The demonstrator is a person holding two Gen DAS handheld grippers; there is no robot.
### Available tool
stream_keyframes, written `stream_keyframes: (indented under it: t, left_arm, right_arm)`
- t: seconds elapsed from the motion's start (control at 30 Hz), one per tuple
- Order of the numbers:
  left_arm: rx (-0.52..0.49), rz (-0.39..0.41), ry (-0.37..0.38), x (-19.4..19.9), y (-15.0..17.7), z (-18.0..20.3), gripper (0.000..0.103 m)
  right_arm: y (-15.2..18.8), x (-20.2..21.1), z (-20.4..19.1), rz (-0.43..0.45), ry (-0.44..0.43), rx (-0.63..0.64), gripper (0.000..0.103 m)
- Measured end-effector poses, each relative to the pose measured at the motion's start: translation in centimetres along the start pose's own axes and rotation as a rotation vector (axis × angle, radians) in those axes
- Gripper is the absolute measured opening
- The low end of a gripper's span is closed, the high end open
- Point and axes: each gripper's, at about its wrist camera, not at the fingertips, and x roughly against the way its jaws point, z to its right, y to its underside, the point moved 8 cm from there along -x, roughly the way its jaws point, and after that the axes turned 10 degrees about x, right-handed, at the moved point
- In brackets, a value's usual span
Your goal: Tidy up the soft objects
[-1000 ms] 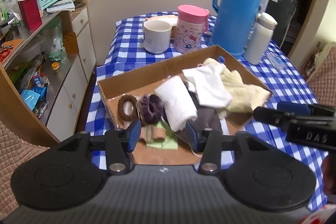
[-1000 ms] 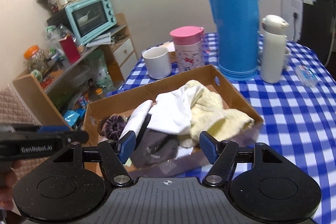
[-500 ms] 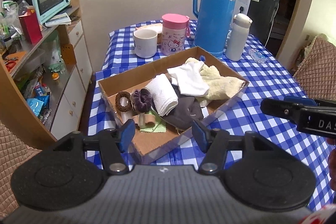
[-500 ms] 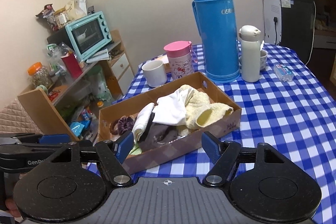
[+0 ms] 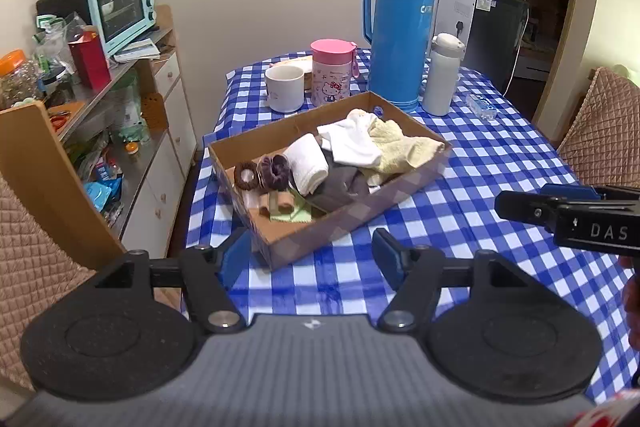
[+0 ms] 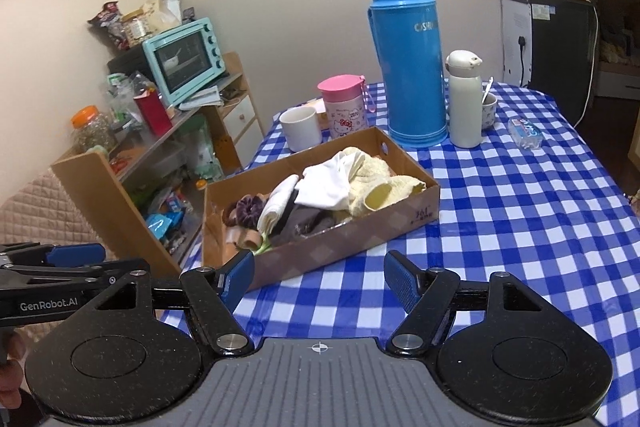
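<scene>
The cardboard box [image 5: 344, 223] sits on the blue checked tablecloth [image 5: 480, 187], ahead of both my grippers, and it holds the soft things. At its left end lie a brown scrunchie [image 5: 245, 175] and a purple scrunchie [image 5: 274, 169] side by side, then a rolled white towel [image 5: 308, 163], a grey cloth [image 5: 340, 185] under it, a white cloth [image 5: 352, 143] draped over a pale yellow towel [image 5: 404, 147] at the right end. Near the front wall lies a green cloth [image 5: 296, 215] with tan bands [image 5: 276, 203] on it. Behind the box stand a white mug [image 5: 285, 89], a pink-lidded cup [image 5: 333, 73], a blue thermos [image 5: 400, 35] and a white flask [image 5: 442, 75]. My left gripper [image 5: 310, 257] has its jaws apart; they have just been opening, nothing between them. My right gripper [image 6: 320, 281] stands parted too, empty. A second ago both hung right over the box contents; now the whole box lies in view, beyond my fingertips
</scene>
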Motion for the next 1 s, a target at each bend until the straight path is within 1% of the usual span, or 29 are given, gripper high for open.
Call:
stream_keyframes:
  t: [0.07, 0.2, 0.43, 0.7, 1.0]
  left_arm:
    - [0.007, 0.006, -0.005, 1.2, 0.7, 0.6, 0.068]
    - [0.016, 0.016, -0.003, 3.7, 2.3, 2.0, 0.068]
    - [0.020, 0.005, -0.019, 7.3, 5.6, 4.7, 0.068]
    - [0.014, -0.021, -0.028, 10.1, 9.3, 7.2, 0.068]
    - [0.013, -0.055, -0.009, 12.2, 13.0, 9.3, 0.068]
  right_arm:
    - [0.4, 1.2, -0.1, 0.003, -0.011, 0.010, 0.071]
    - [1.8, 3.7, 0.1, -0.006, -0.023, 0.023, 0.072]
    - [5.3, 7.8, 0.6, -0.040, -0.035, 0.030, 0.072]
    - [8.8, 12.0, 1.1, -0.075, -0.034, 0.033, 0.071]
    - [12.1, 15.6, 1.2, -0.110, -0.030, 0.031, 0.071]
